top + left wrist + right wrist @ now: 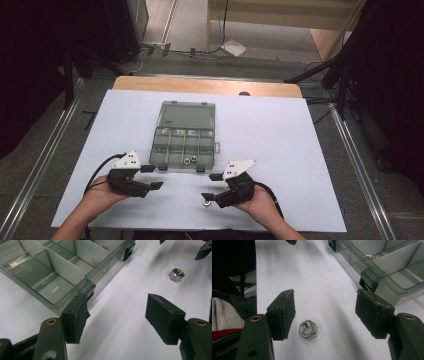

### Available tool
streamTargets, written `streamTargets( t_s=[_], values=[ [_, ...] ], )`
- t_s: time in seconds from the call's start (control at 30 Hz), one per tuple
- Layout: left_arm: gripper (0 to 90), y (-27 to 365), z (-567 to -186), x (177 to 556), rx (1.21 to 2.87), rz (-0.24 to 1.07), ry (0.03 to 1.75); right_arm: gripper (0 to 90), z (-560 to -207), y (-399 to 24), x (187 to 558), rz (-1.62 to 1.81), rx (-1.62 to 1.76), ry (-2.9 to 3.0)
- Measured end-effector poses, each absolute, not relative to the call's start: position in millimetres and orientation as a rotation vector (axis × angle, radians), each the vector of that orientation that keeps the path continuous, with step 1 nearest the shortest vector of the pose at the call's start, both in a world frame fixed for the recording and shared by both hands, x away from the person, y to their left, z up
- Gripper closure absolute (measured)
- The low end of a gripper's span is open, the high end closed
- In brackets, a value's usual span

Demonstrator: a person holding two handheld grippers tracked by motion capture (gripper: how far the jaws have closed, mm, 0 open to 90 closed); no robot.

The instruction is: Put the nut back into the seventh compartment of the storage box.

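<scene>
A clear plastic compartment box (165, 134) lies open in the middle of the white sheet, with two small metal parts (189, 160) in a front compartment. A steel hex nut (205, 202) lies loose on the sheet near the front edge. My right gripper (212, 186) is open just above it. In the right gripper view the nut (308, 329) sits flat between the jaws, close to the left one, and my right gripper (328, 312) holds nothing. My left gripper (152, 177) is open and empty beside the box's front left corner (75, 291); the nut (176, 274) lies farther off.
The white sheet (280, 150) covers a wooden table whose far edge (210, 86) shows. Metal rails (357, 165) run along both sides on the floor. Dark stands and cables (330, 70) crowd the far corners. The person's grey and red clothing (224, 315) lies behind the table's front edge.
</scene>
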State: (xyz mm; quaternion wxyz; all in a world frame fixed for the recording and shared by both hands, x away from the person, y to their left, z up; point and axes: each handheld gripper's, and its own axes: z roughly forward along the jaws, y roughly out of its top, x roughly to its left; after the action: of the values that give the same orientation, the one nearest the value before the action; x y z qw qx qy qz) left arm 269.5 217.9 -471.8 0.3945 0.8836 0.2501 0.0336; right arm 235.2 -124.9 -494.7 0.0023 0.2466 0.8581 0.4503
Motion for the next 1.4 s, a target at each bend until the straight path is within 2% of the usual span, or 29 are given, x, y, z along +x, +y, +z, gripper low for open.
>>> streamTargets(
  t_s=[0.37,0.43,0.9,1.4],
  values=[
    [34.4,217.7,-471.8,269.5,2.241,0.086,0.635,34.3,-502.2,-119.6,234.1,1.383,0.750,2.729],
    [34.3,217.6,-471.8,269.5,2.241,0.086,0.634,38.3,-502.4,-119.7,233.3,1.384,0.753,2.742],
    [34.4,217.3,-471.9,269.4,2.242,0.087,0.636,45.2,-509.4,-116.0,226.3,1.335,0.720,2.797],
    [34.4,217.3,-472.0,269.4,2.242,0.085,0.635,58.2,-515.4,-112.4,221.5,1.260,0.694,2.834]
  ],
)
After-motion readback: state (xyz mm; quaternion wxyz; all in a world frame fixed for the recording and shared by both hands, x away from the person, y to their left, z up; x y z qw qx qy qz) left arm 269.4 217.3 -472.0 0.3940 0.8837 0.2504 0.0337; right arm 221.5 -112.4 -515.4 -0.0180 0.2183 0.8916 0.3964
